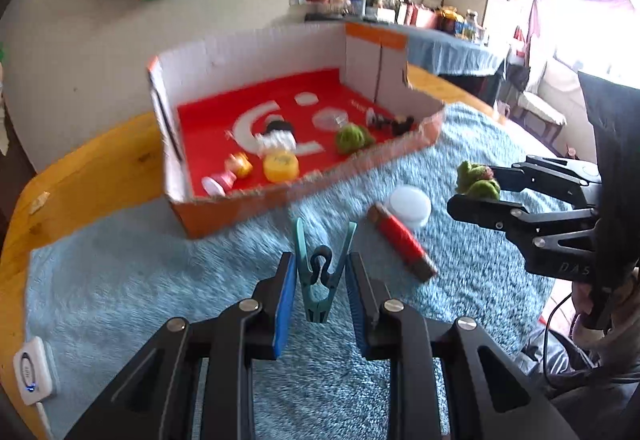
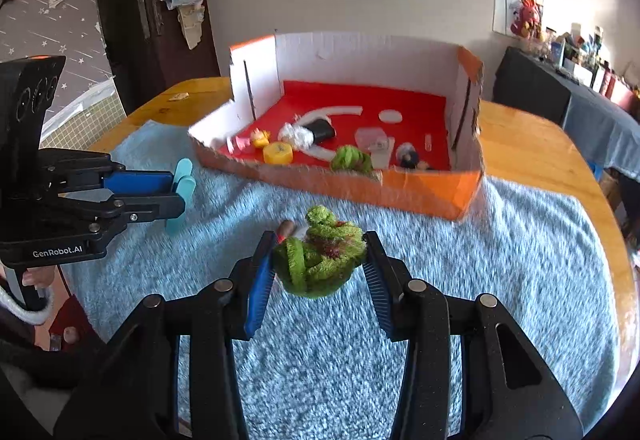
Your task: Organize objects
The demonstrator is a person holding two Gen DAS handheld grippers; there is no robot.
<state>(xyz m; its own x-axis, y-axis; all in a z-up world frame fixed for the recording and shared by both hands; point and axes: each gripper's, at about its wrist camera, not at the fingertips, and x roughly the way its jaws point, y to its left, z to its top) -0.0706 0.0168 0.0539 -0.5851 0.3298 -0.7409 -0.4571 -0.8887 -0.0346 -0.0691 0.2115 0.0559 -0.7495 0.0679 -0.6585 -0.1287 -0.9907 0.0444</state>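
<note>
At lower centre, the left gripper (image 1: 321,272) was clamped on a teal clothespin (image 1: 321,272); the right gripper (image 2: 318,264) was clamped on a green fuzzy bundle (image 2: 318,260), below the orange cardboard box (image 2: 420,192).

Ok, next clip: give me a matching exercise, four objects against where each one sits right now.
Objects:
1. teal plastic clothespin
2. green fuzzy bundle with a reddish patch
3. yellow round plastic lid
4. red cylinder with brown ends

Places:
A. lying on the blue fluffy towel
B. inside the orange cardboard box
C. between the pads of the left hand-held gripper
D. between the pads of the right hand-held gripper

Pairs: 1-C, 2-D, 3-B, 4-A
</note>
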